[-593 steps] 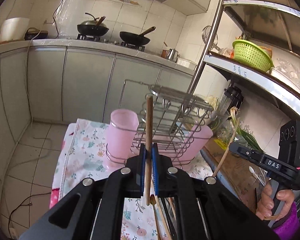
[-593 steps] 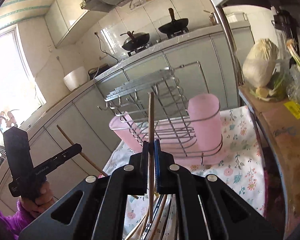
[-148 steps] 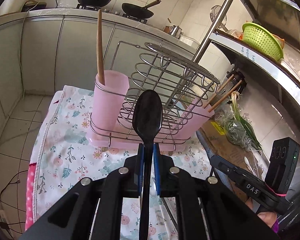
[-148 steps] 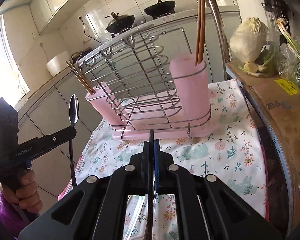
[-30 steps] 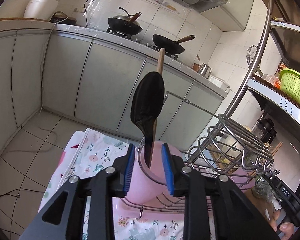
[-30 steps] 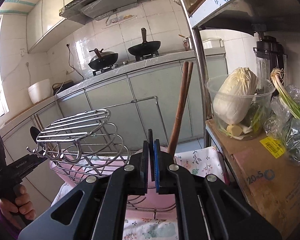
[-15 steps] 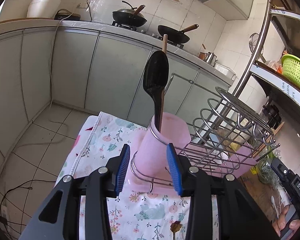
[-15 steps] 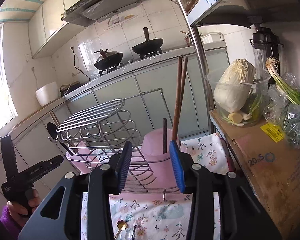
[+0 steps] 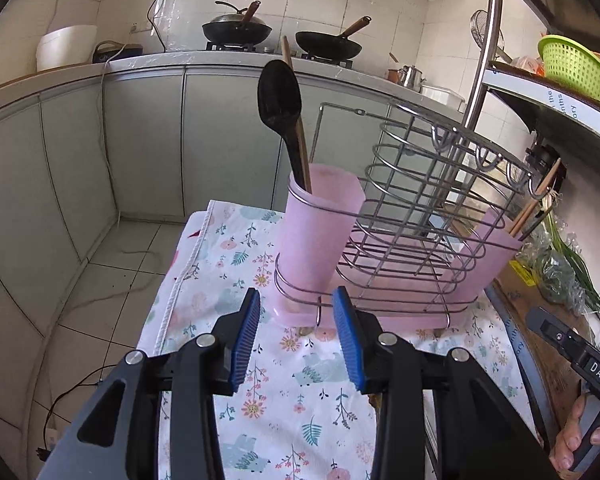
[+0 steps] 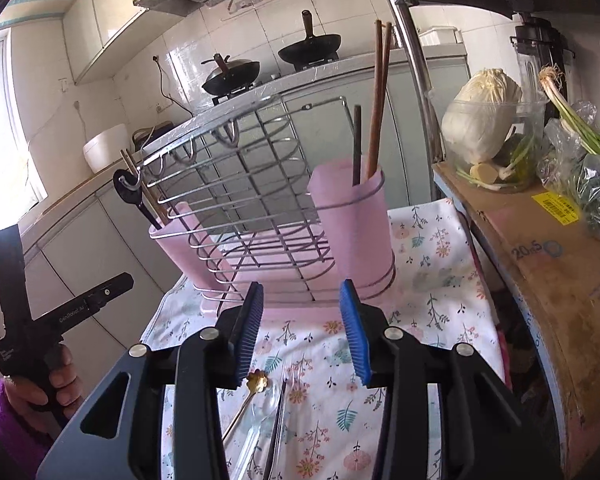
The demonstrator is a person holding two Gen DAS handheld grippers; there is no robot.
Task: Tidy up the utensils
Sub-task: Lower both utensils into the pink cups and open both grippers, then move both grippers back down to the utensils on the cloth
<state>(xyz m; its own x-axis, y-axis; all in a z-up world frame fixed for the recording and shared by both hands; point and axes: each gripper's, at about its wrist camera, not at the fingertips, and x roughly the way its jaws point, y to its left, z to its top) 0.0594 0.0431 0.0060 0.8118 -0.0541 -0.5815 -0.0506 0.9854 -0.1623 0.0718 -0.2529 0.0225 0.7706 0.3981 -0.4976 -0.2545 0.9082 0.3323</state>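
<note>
A wire rack on the floral cloth carries a pink cup at each end. In the left wrist view the near pink cup holds a black spoon and a wooden chopstick. My left gripper is open and empty just in front of it. In the right wrist view the other pink cup holds a dark stick and two brown chopsticks. My right gripper stands open and empty before it. Below it lie a gold spoon, a clear spoon and a dark utensil.
A cardboard box with a tub of cabbage and green onions flanks the cloth on the right. A steel shelf post rises behind the rack. Left of the cloth's edge lies tiled floor.
Both grippers have drawn back from the cups. The left one left the black spoon standing in its cup. The right one opened and left the dark stick in its cup.
</note>
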